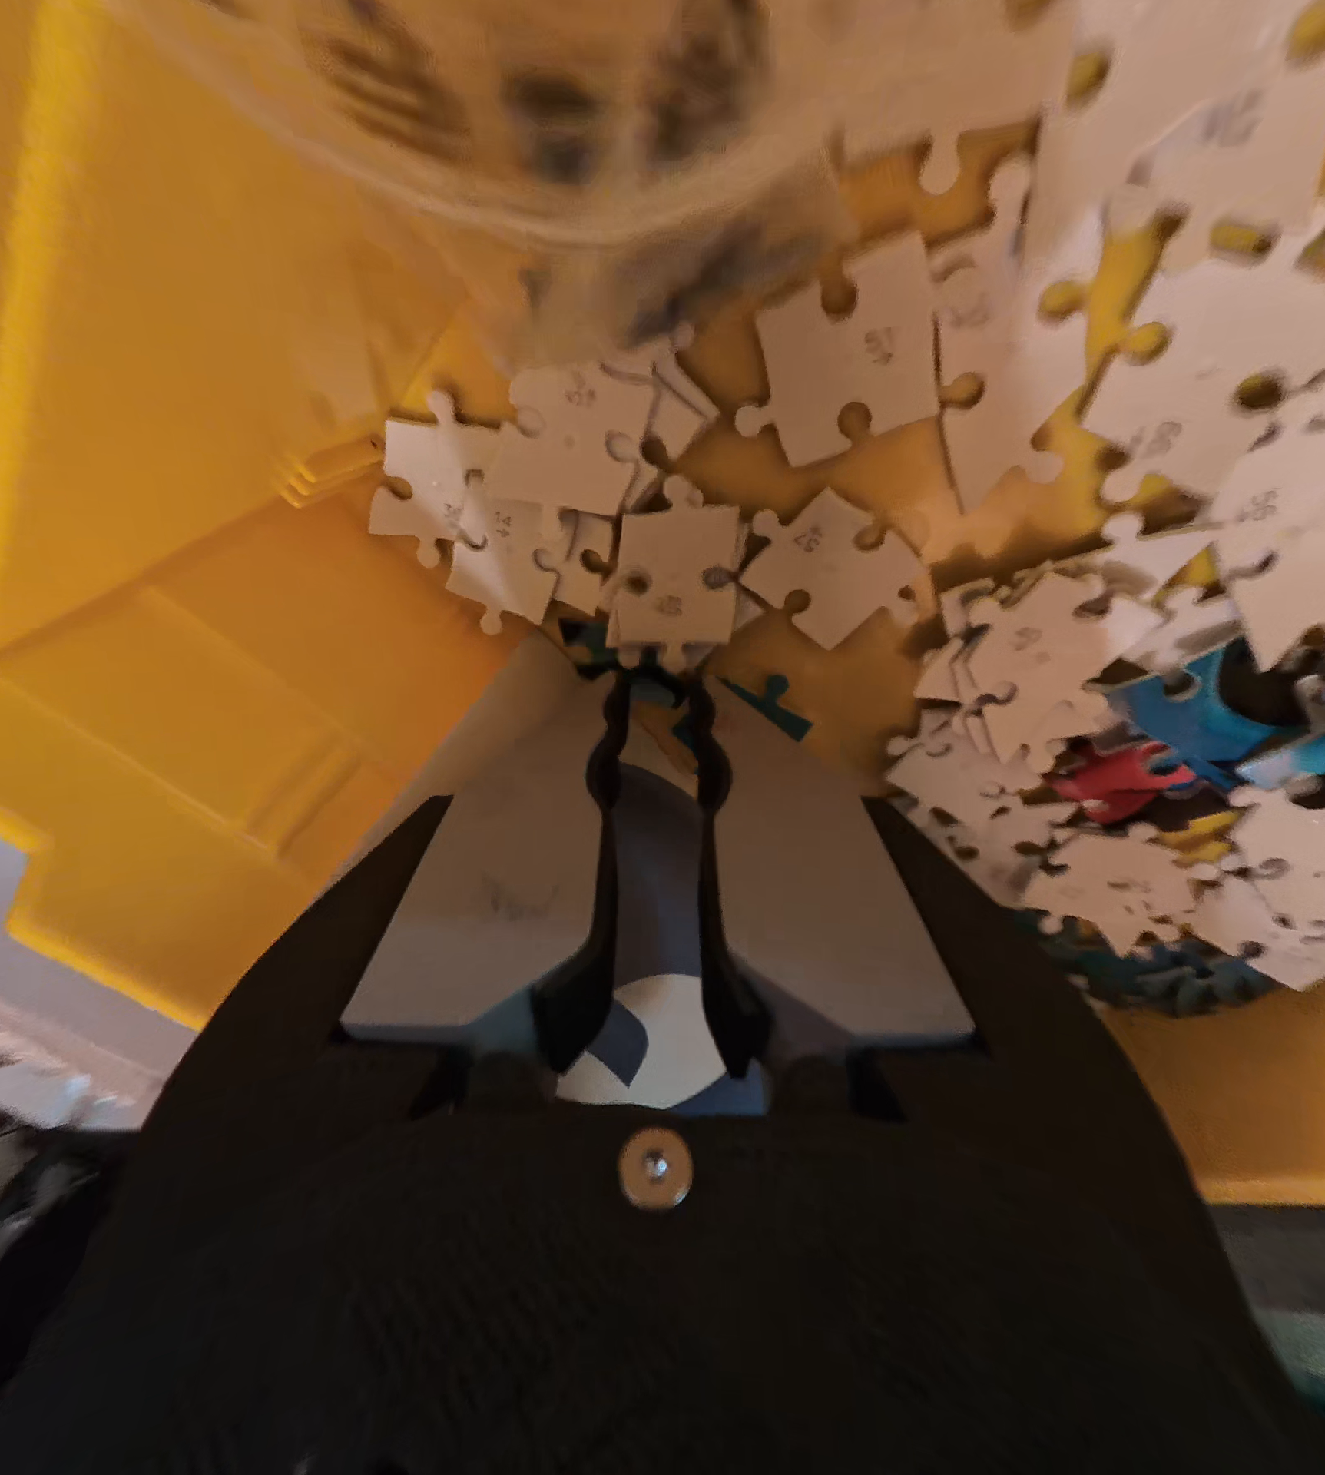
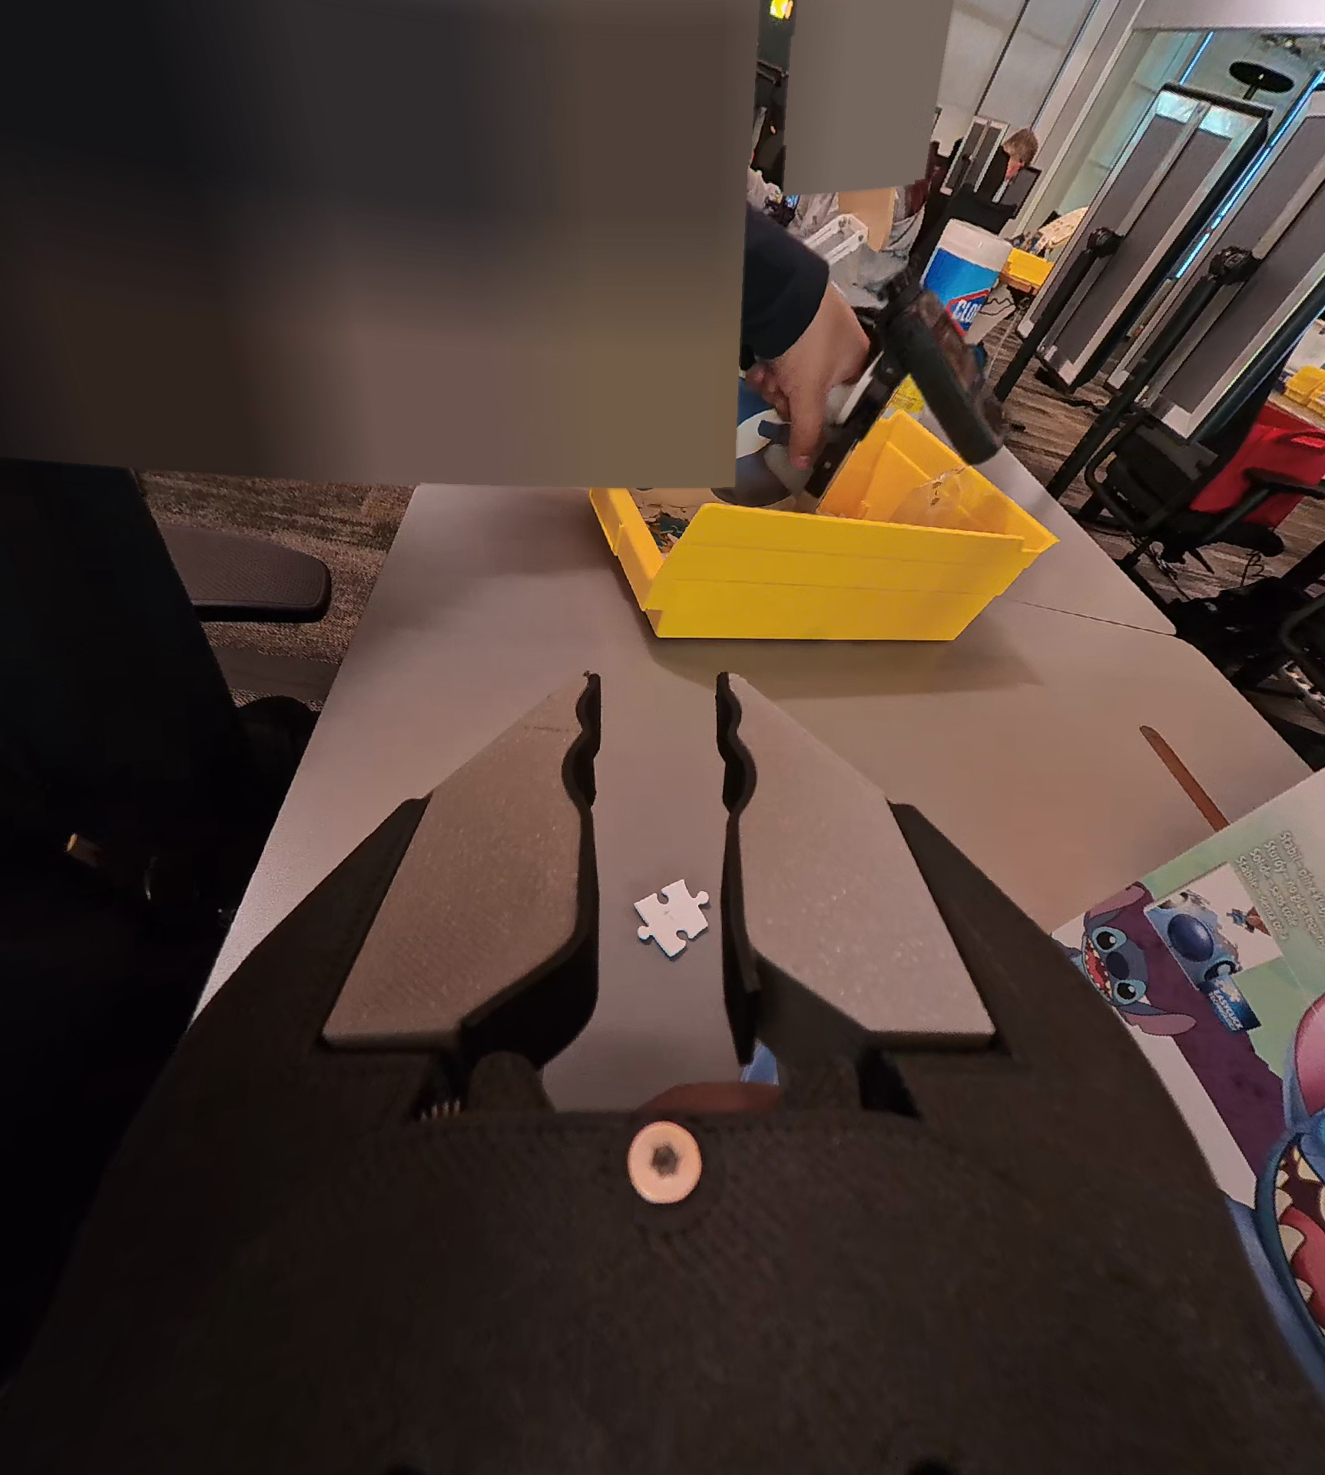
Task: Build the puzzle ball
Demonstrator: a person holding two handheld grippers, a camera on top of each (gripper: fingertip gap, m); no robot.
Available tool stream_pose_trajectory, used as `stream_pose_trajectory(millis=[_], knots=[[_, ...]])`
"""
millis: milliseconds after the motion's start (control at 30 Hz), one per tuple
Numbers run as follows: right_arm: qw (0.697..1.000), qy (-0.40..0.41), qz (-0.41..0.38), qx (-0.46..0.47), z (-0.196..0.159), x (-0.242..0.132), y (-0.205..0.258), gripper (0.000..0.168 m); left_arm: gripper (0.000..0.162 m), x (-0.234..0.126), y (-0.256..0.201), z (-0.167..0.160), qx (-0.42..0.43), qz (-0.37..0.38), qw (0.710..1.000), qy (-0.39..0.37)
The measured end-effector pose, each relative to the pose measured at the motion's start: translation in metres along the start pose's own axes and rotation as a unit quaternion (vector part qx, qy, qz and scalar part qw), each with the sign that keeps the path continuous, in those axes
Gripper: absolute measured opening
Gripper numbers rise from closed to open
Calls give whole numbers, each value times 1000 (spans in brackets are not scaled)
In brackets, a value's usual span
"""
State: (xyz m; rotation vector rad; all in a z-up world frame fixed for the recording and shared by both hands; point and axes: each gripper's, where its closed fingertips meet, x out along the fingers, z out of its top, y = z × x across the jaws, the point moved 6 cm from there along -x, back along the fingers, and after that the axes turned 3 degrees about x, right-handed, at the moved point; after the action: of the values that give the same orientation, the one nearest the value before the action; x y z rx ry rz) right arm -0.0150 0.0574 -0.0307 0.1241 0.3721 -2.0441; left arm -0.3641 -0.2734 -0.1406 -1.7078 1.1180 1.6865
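Note:
In the left wrist view my left gripper (image 1: pixel 656 678) is down inside the yellow bin (image 1: pixel 164 447), among many loose puzzle pieces lying white side up. Its jaws are nearly together and pinch the lower edge of one white puzzle piece (image 1: pixel 675 583). A heap of pieces (image 1: pixel 1122 798) with some blue and red faces lies to the right. In the right wrist view my right gripper (image 2: pixel 657 682) is open and empty above the grey table (image 2: pixel 483 638). A single white puzzle piece (image 2: pixel 671 918) lies on the table between its fingers. The left gripper (image 2: pixel 842 455), held by a hand, reaches into the bin (image 2: pixel 826 575).
A blurred clear plastic bag (image 1: pixel 523 120) lies at the far end of the bin. The puzzle box (image 2: pixel 1281 1038) with a cartoon picture lies at the right, a thin brown stick (image 2: pixel 1182 778) beside it. A dark chair (image 2: pixel 244 575) stands left of the table. My right fingertips sit around 45 cm from my left ones.

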Motion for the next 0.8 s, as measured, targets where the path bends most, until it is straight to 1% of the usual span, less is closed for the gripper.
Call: stream_pose_trajectory(millis=[100, 133, 200, 333, 367, 533, 600, 733, 800], knots=[[1000, -3, 1, 1, 1, -1, 0, 25, 7, 0, -8, -1, 49, 58, 997, 9], [1000, -3, 2, 2, 1, -1, 0, 25, 7, -1, -10, -1, 55, 67, 996, 10], [1000, -3, 2, 0, 1, 0, 1, 25, 0, -2, -7, -1, 50, 81, 995, 5], [1000, -2, 3, 0, 1, 0, 1, 25, 1, -11, -4, 0, 38, 83, 996, -16], [1000, -2, 3, 0, 1, -1, 1, 25, 5, -13, -5, -1, 42, 84, 995, -17], [1000, 0, 4, 0, 0, 1, 1, 25, 31, -10, -10, 0, 49, 56, 997, -9], [1000, 1, 4, 0, 0, 1, 1, 25, 41, -7, -8, 5, 39, 23, 999, -9], [1000, -1, 2, 1, 0, 0, 1, 25, 36, -3, 1, 11, 4, -46, 999, 12], [1000, -3, 1, 1, 1, -1, 0, 25, 30, -2, 7, 13, 7, -52, 998, 20]])
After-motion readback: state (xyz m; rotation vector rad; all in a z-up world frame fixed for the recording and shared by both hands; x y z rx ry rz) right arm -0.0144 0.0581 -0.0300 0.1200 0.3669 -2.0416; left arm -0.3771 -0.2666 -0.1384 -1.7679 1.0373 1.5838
